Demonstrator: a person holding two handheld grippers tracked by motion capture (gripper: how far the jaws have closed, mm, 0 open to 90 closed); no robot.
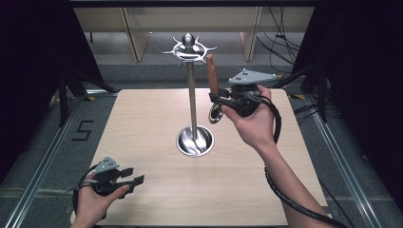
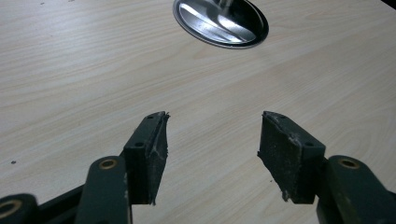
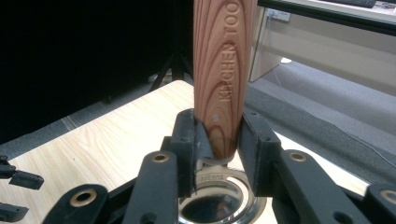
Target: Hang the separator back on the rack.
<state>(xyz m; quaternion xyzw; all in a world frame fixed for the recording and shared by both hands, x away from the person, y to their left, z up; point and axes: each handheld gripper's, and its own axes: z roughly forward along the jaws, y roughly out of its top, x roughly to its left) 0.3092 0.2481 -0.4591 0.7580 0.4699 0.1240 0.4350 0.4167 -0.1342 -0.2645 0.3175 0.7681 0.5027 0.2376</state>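
The pale wooden worktop (image 1: 157, 118) carries one big piece: a steel utensil stand (image 1: 192, 95), a thin upright pole rising from a round dished base (image 1: 195, 141) near the worktop's middle, crowned by a ring of curved hooks (image 1: 189, 47) at about twelve o'clock in the high view. The dished base looks bare apart from reflections; in the left gripper view its rim (image 2: 219, 23) sits at twelve o'clock, well apart from the claw tips.

Beside the pole, toward two o'clock from the base, the right claw (image 1: 216, 97) is held up off the worktop in a raised hand (image 1: 254, 121). It is clamped on a kitchen tool with a wooden handle (image 1: 212, 73); the right gripper view shows both pads pressed to the lower end of that handle (image 3: 224, 79), where the wood meets the metal. The handle stands nearly upright, tilted slightly, its top near the hooks but just to their right and not touching. A round steel head (image 1: 215, 114) hangs below the jaws.

The pole stands between the tool and the left half of the worktop.

Down at seven o'clock, the left claw (image 1: 133, 176) rests low near the worktop's near edge, jaws apart with only bare wood between the pads (image 2: 149, 149).
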